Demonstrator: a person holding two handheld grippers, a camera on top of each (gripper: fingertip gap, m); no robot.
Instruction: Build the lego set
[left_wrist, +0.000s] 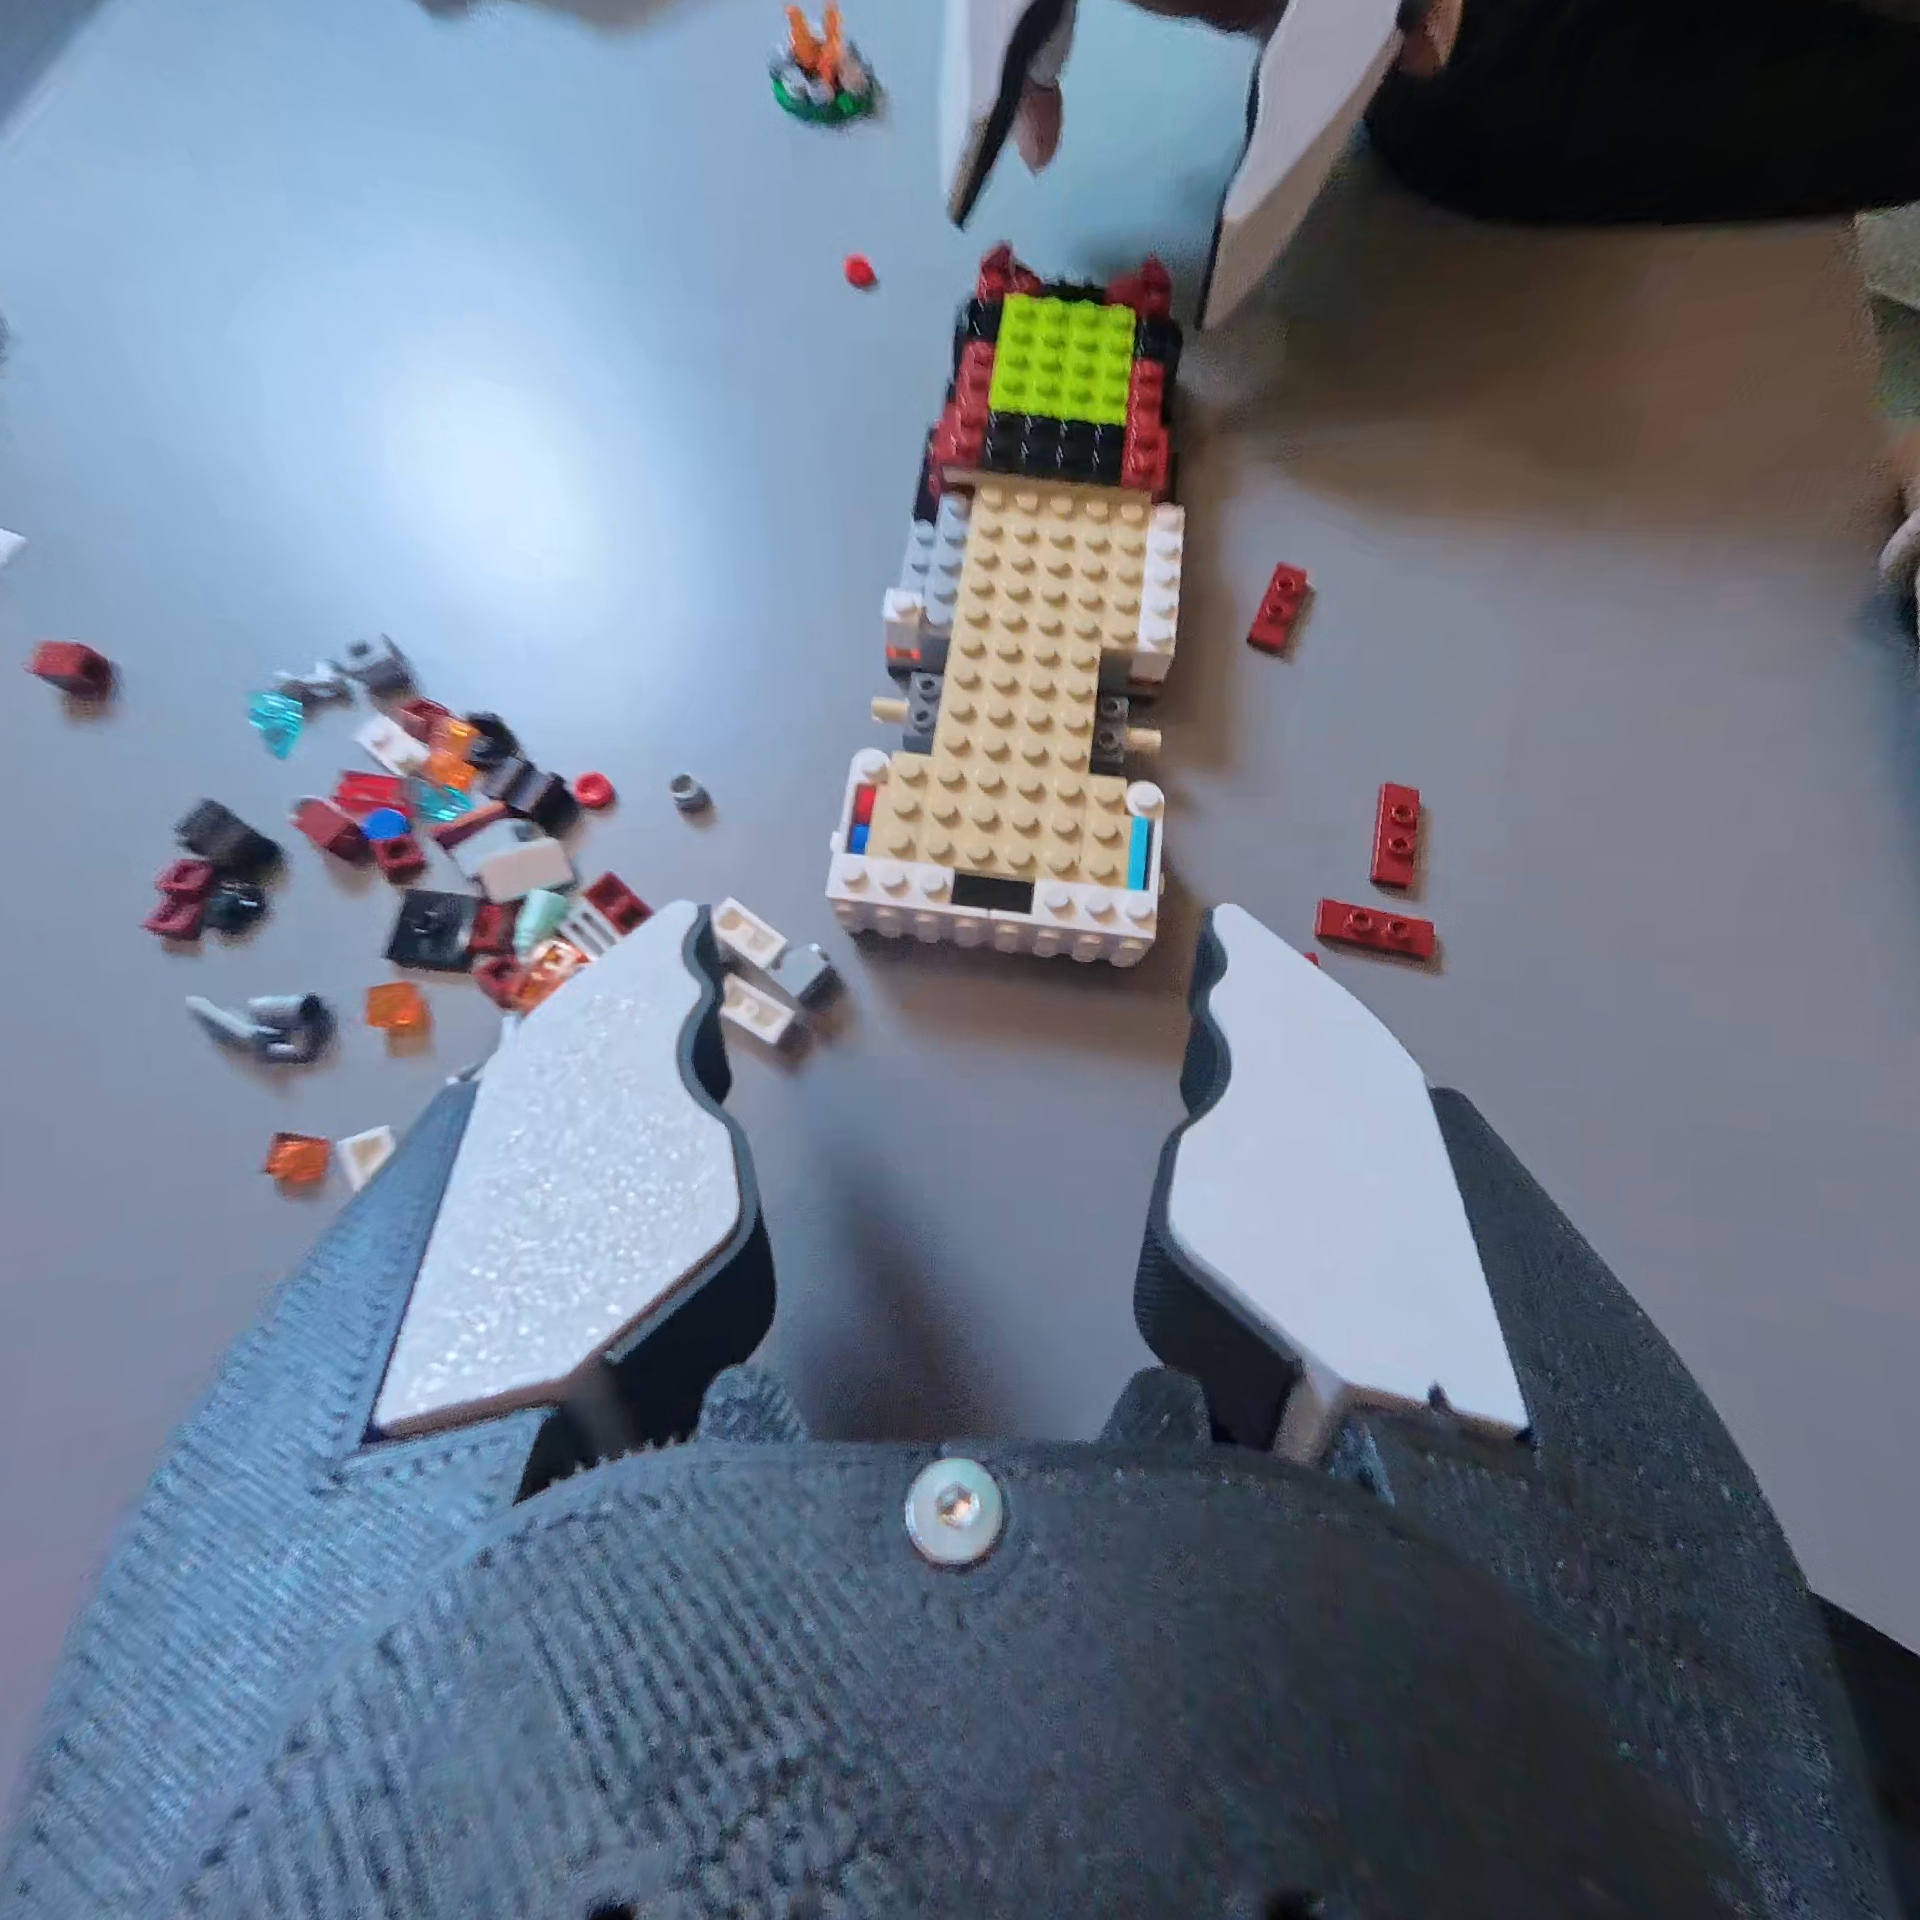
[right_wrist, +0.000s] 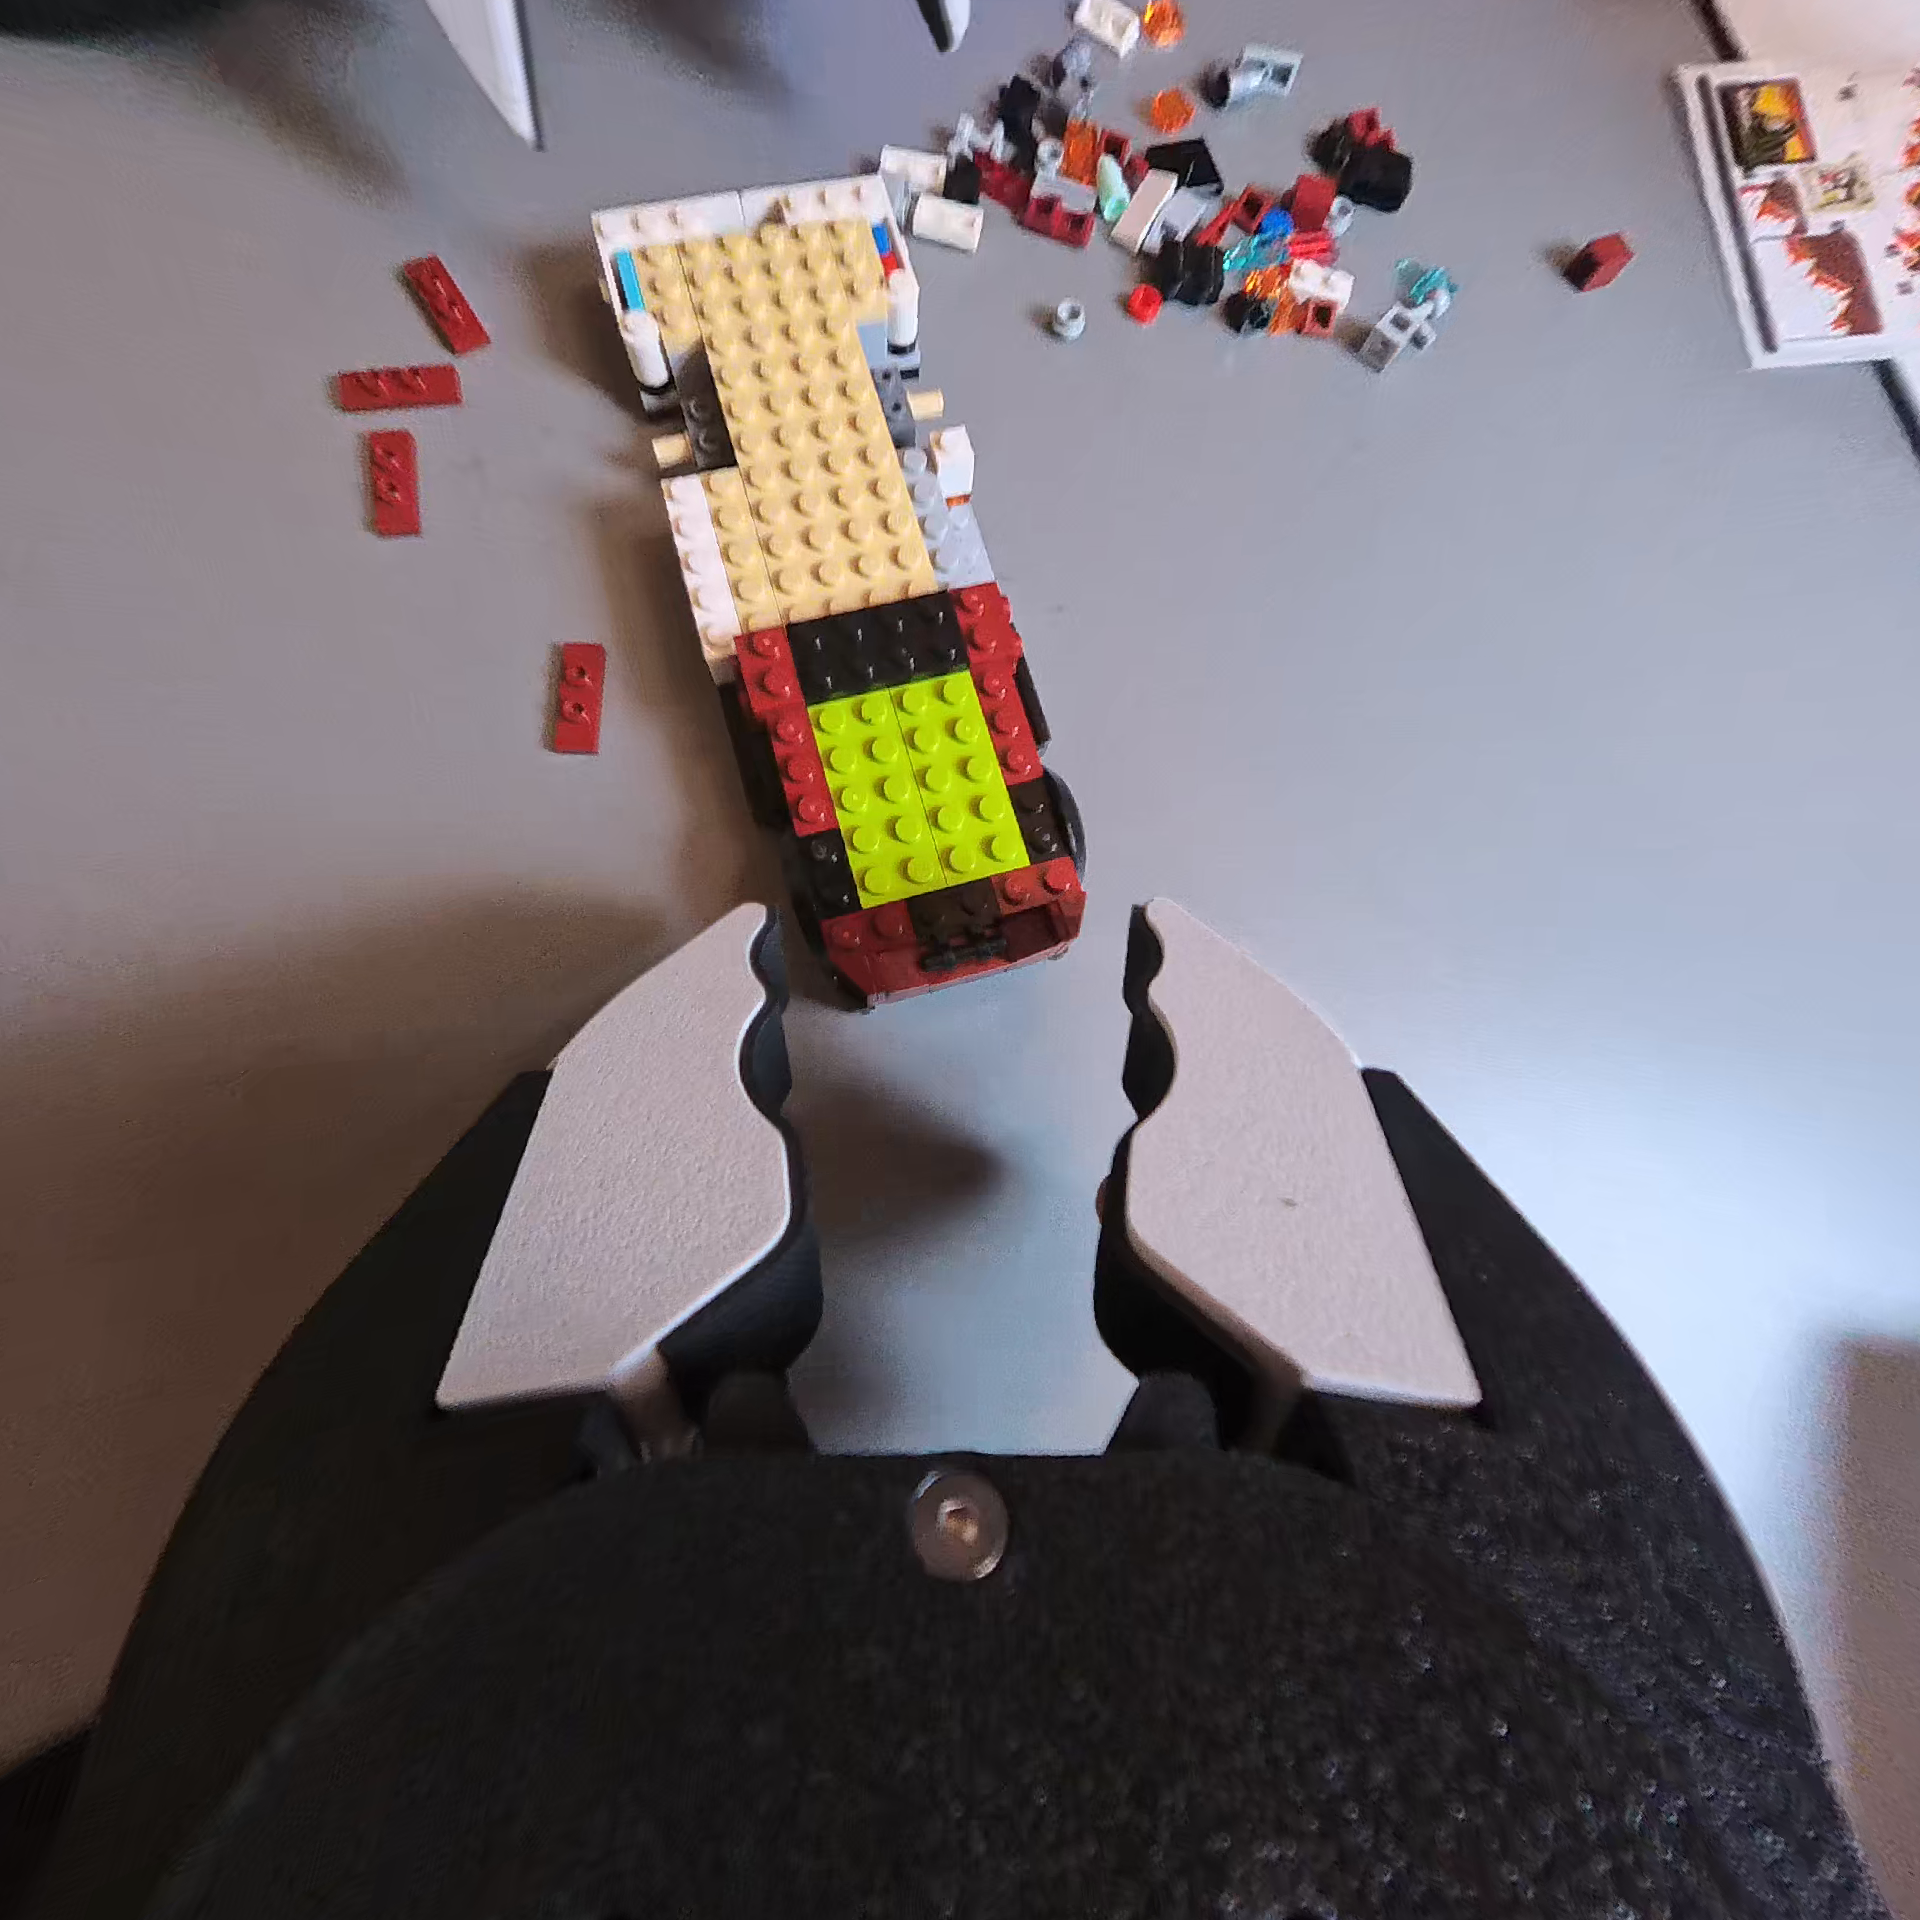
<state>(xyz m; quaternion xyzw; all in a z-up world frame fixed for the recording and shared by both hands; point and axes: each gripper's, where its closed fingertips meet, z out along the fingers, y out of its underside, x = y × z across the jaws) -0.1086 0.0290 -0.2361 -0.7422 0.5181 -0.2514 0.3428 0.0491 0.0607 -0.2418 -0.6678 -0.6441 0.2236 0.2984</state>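
A long toy-brick vehicle (left_wrist: 1039, 644) lies on the grey table (left_wrist: 520, 416). It has a tan studded deck, white bricks at one end and a red, black and lime-green cab at the other. My left gripper (left_wrist: 956, 940) is open and holds nothing, just short of the white end. My right gripper (right_wrist: 951, 935) is open and holds nothing, just short of the red cab end (right_wrist: 925, 810). The cab's front corner lies near its left fingertip (right_wrist: 753, 935), with a gap. The right gripper also shows at the top of the left wrist view (left_wrist: 1091, 249).
A pile of small loose bricks (left_wrist: 416, 831) lies left of the vehicle; it also shows in the right wrist view (right_wrist: 1195, 208). Several dark red flat plates (left_wrist: 1377, 925) lie on its other side. An open instruction booklet (right_wrist: 1808, 208) lies far right. A small orange and green build (left_wrist: 826, 62) stands far off. There is about 15 cm between the tips of the two grippers.
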